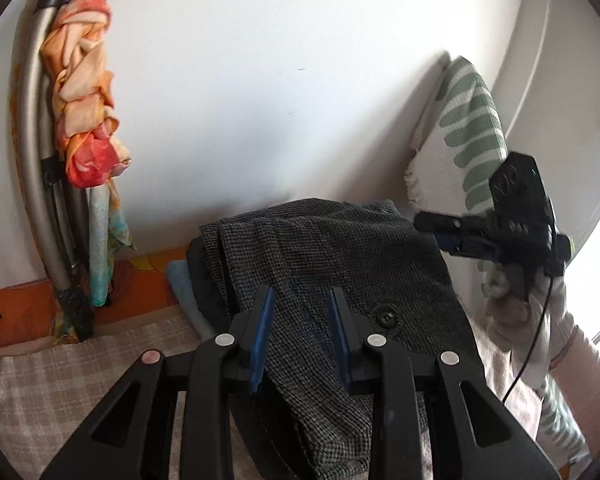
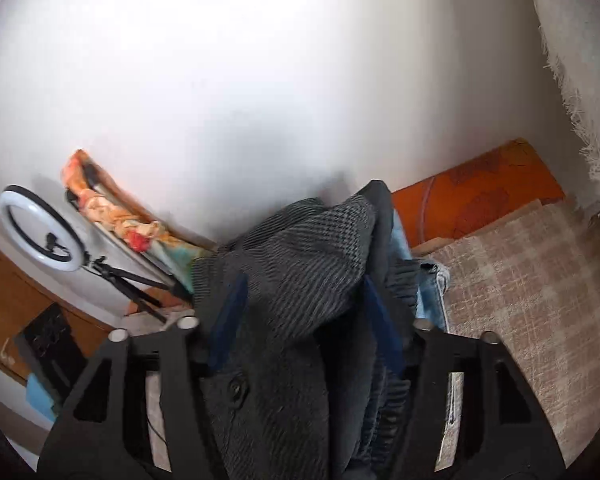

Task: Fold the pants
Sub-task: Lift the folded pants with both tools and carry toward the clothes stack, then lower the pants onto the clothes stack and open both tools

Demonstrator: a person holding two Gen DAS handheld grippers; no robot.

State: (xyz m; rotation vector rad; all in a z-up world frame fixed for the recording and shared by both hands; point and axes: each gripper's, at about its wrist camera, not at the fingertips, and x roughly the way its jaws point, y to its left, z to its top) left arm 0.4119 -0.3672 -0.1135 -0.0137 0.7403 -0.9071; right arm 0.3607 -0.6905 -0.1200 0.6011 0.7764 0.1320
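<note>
Grey checked pants (image 1: pixel 332 256) lie folded on top of a stack of clothes on a plaid-covered surface; a black button (image 1: pixel 387 317) shows near the front. My left gripper (image 1: pixel 300 304) hovers just over the pants, jaws open, nothing between them. In the right wrist view the same pants (image 2: pixel 300 272) bulge up between the open jaws of my right gripper (image 2: pixel 304 296), which is not closed on the cloth. The right gripper (image 1: pixel 456 236) also shows in the left wrist view, at the pants' right edge, held by a gloved hand.
A blue garment (image 2: pixel 428 296) and a dark one lie under the pants. A beige plaid cover (image 2: pixel 532 280) spreads to the side, an orange sheet (image 2: pixel 476 200) behind. A folded chair with a floral scarf (image 1: pixel 84 112) leans on the wall. A green-patterned cushion (image 1: pixel 472 128) and ring light (image 2: pixel 40 232) stand nearby.
</note>
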